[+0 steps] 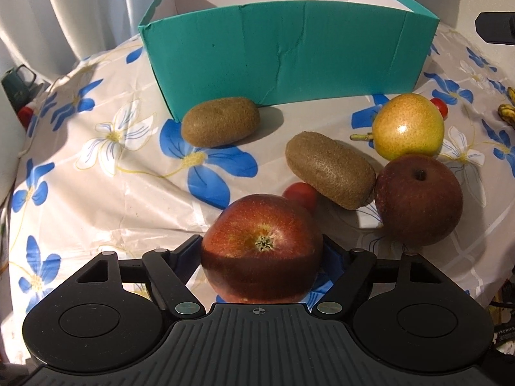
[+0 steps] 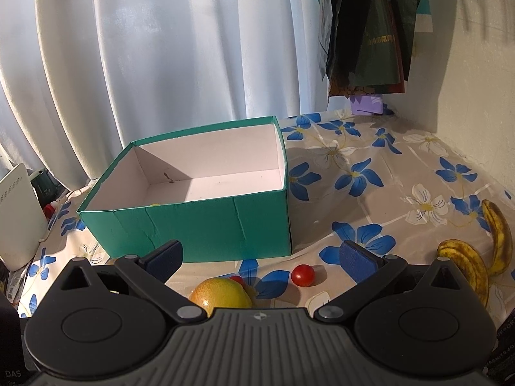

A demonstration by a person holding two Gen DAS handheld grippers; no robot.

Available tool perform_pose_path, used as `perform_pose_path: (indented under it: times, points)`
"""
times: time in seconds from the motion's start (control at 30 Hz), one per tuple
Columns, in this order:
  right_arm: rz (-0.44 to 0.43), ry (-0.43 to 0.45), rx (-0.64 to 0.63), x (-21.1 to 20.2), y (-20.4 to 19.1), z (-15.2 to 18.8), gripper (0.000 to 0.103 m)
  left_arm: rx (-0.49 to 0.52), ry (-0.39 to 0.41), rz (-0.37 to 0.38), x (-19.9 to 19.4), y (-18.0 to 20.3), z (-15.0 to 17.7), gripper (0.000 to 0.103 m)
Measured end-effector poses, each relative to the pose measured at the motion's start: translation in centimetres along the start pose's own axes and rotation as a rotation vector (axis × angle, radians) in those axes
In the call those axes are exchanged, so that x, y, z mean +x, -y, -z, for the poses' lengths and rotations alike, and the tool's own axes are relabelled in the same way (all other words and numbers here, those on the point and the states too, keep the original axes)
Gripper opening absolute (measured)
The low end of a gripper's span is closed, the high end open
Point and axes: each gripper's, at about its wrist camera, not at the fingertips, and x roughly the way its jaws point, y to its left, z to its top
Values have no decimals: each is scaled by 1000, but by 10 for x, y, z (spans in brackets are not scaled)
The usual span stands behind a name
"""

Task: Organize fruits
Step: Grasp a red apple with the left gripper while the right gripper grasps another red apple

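- The left gripper (image 1: 261, 247) has its fingers (image 1: 185, 255) one on each side of a red apple (image 1: 262, 247) that sits on the desk (image 1: 128, 193); the pads look to be right against its flanks, so I read this as a pinch just taking hold.
- Just behind that apple a cherry tomato (image 1: 301, 194) peeks out, with a kiwi (image 1: 331, 173) leaning over it.
- That kiwi touches a darker red apple (image 1: 418, 199), and a yellow pear (image 1: 407, 127) rests just behind that apple; a second cherry tomato (image 1: 439, 106) shows past the pear.
- Another kiwi (image 1: 220, 125) lies alone, just in front of the teal cardboard box (image 1: 289, 58).
- The right gripper (image 2: 260, 254) hangs above the desk with its fingers (image 2: 357, 259) spread wide and nothing between them.
- Spotted bananas (image 2: 466, 267) lie well off to the right side, apart from the other fruit.
- The box stands open-topped farther back; its white floor looks almost bare, save a small yellow sliver at the near wall that I cannot identify.
- Judging by this, the sorting has hardly begun: two apples, two kiwis, the pear, the tomatoes and the bananas are all outside the box.
- The near apple appears to be the fruit in hand; lifting it over the box wall would likely come next.
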Motion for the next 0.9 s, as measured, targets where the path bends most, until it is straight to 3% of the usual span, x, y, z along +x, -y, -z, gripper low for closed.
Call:
perform_pose_path:
  times: [0.57,0.73,0.9]
  points:
    - [6,-32,-36,-2,-5,7,103,-59,-2,7,-5,-8,-2,78]
    - [-25,-101,-90,2,-15,20,102,-73,53,5,-28,-10,-10,78]
    - [-61,-173,-162,9,-31,37,95,-89,94,-7,-43,-14,-16,78]
